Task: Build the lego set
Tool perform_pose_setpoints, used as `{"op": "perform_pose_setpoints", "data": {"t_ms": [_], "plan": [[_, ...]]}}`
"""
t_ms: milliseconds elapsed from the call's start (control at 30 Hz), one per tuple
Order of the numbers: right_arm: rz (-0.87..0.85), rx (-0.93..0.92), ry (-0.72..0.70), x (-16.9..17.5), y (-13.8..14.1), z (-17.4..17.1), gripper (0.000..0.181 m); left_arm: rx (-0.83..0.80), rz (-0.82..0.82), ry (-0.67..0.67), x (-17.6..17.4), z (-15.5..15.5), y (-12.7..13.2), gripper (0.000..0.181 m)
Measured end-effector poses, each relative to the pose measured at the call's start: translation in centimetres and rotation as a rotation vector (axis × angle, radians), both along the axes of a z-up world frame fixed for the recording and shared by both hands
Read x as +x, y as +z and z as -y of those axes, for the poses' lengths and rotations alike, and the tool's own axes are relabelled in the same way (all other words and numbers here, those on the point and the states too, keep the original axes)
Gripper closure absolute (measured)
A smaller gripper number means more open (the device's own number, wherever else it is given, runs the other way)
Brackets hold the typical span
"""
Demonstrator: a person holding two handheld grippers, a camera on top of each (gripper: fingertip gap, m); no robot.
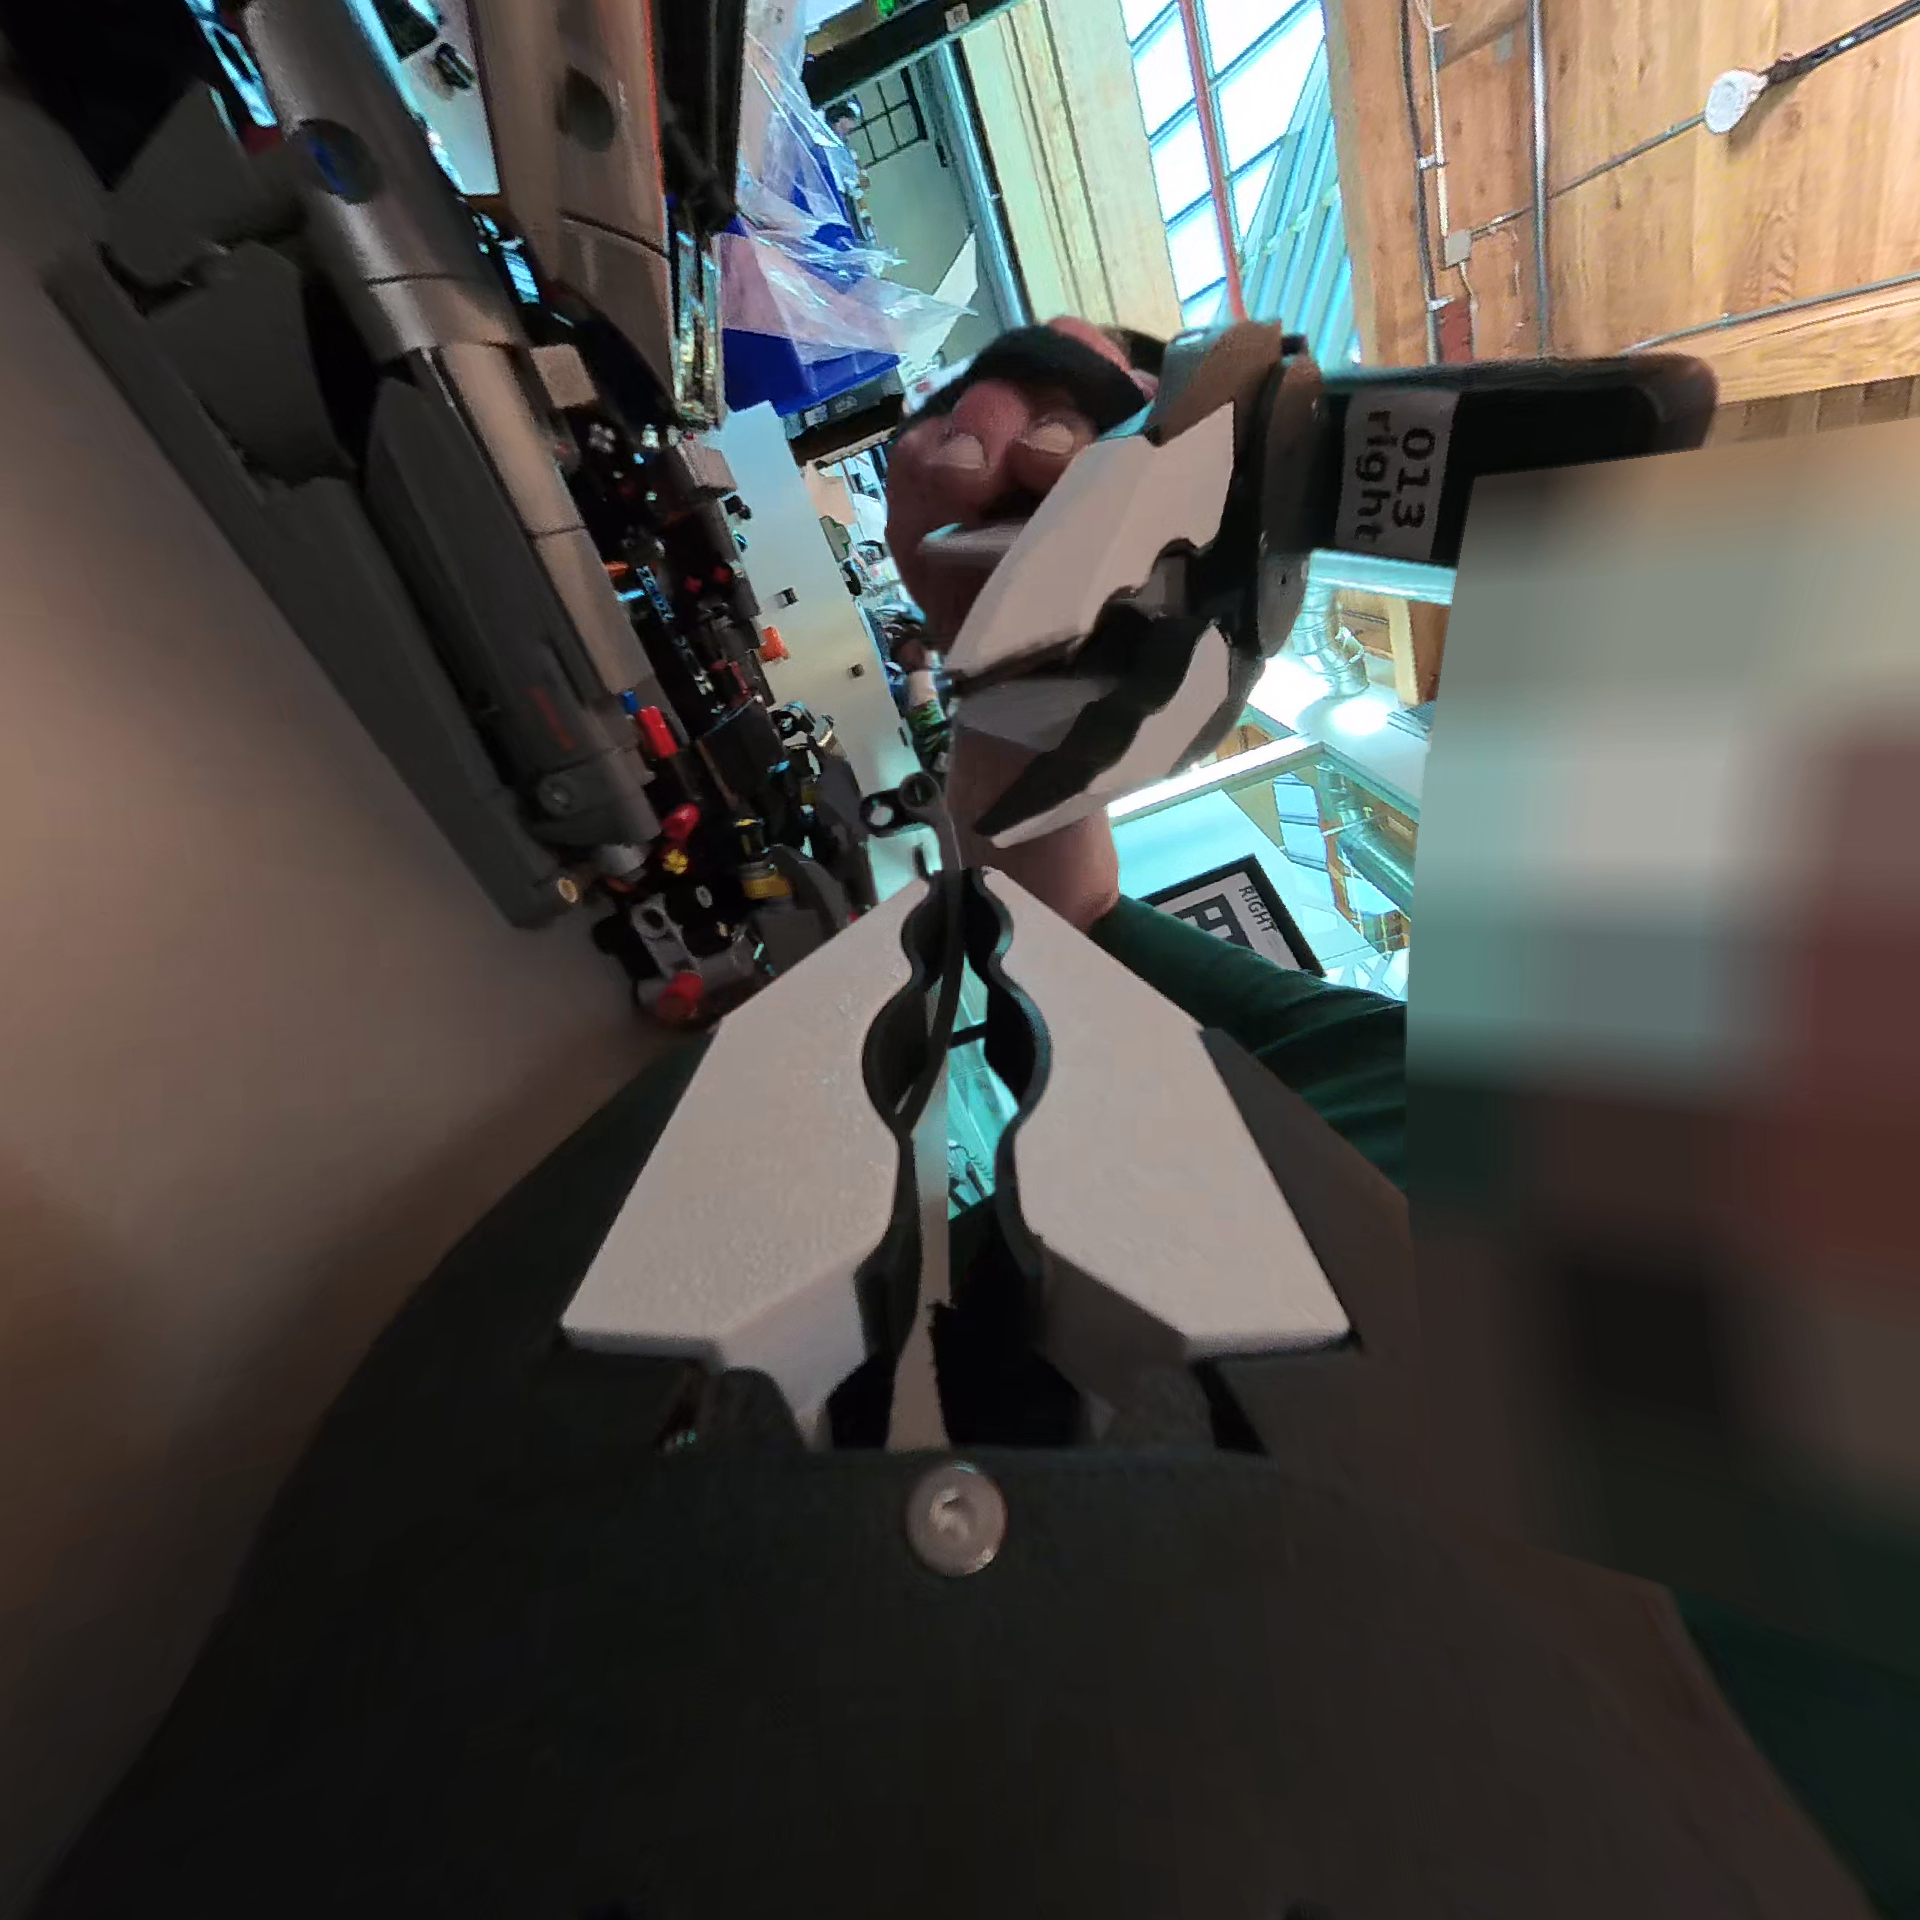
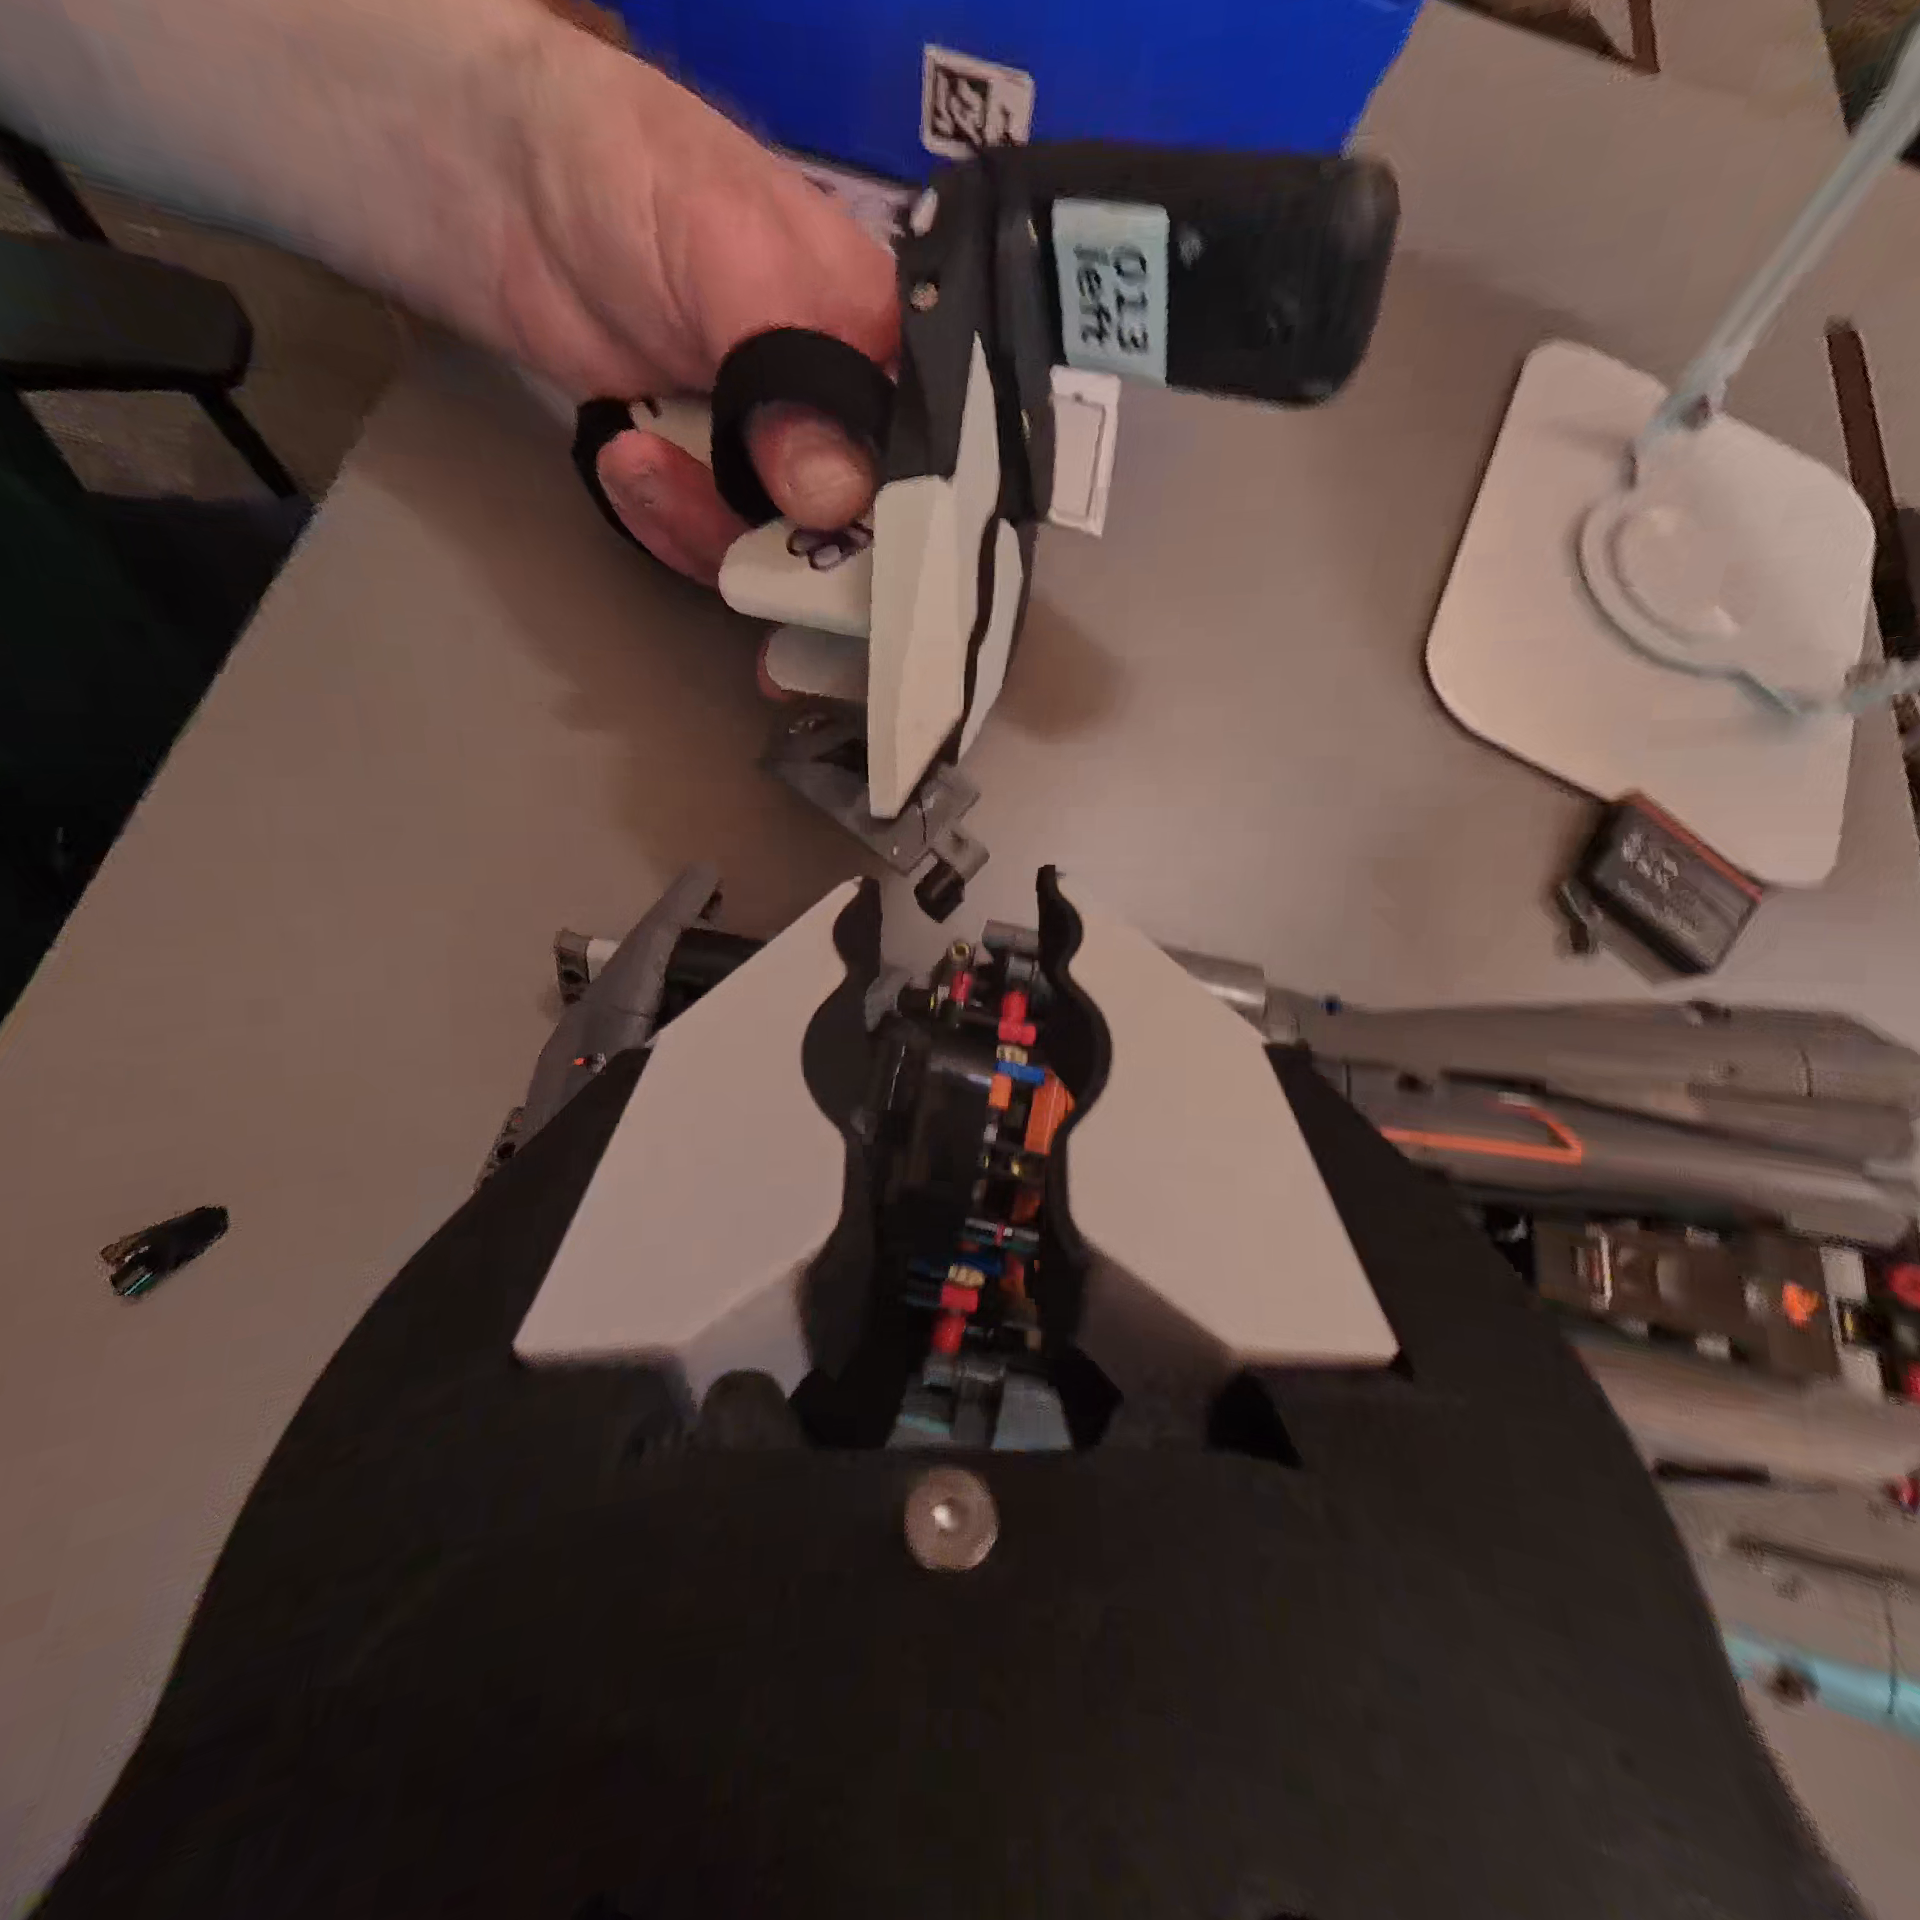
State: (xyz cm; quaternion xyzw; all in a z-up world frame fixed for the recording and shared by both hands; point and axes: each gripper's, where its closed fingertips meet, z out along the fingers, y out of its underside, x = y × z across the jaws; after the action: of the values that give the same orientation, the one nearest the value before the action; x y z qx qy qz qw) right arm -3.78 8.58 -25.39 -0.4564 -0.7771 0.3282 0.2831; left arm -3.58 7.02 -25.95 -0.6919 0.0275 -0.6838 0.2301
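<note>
We work at a plain grey table (image 2: 416, 727) in a room with timber-clad walls and tall windows. A blue box (image 2: 1143, 73) stands at the table's far edge.

The lego model (image 2: 1558, 1101) lies lengthwise on the table, a long grey body with an orange line along its side. Its open middle shows rows of red, blue and orange pins. We judge it is laid flat so that this open core faces us and can take further parts.

Just beyond the model's near end, the left tongs (image 1: 951, 883) are pinched narrow on a small black lego piece (image 1: 912, 810). The piece is thin, and its ringed end sticks out past the tips. Holding it at the very tips leaves that end free to be seated, and the grip is narrow because the part is slim. From the right wrist view some grey seems to be attached to the piece, but blur keeps us from telling its shape.

The right tongs (image 2: 951, 894) stand open with nothing between them. They hover directly over the exposed core, their tips near the held piece. We take this as readiness either to steady the model or to take over the piece. We cannot tell whether they touch the model.

Farther out, a loose dark part (image 2: 166, 1247) lies alone on the left of the table, well apart from the model. On the right sit a white lamp base (image 2: 1507, 644) and, just beside it, a small dark pack (image 2: 1652, 894).
</note>
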Motion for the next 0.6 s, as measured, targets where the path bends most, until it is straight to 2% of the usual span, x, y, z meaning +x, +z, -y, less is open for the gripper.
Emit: {"op": "perform_pose_setpoints", "data": {"t_ms": [167, 300, 433, 533, 600], "plan": [[0.058, -0.095, 0.182, -0.4, 0.2, 1.2, 0.161, 0.02, 0.062, -0.051, 0.2, 0.5, 1.2, 0.18], [0.085, -0.146, 0.27, -0.2, 0.5, 1.5, 0.165, 0.03, 0.088, -0.067, 0.2, 0.7, 1.5, 0.18], [0.072, -0.215, 0.304, -0.4, 1.3, 1.3, 0.166, 0.109, 0.07, -0.018, -0.2, 0.4, 2.3, 0.176], [0.048, -0.281, 0.318, -0.5, 1.7, 1.0, 0.167, 0.159, 0.042, 0.011, -0.6, 0.3, 2.7, 0.159], [0.04, -0.314, 0.323, -0.6, 1.8, 0.8, 0.166, 0.196, 0.022, -0.001, -0.5, 0.6, 2.7, 0.158]]}}
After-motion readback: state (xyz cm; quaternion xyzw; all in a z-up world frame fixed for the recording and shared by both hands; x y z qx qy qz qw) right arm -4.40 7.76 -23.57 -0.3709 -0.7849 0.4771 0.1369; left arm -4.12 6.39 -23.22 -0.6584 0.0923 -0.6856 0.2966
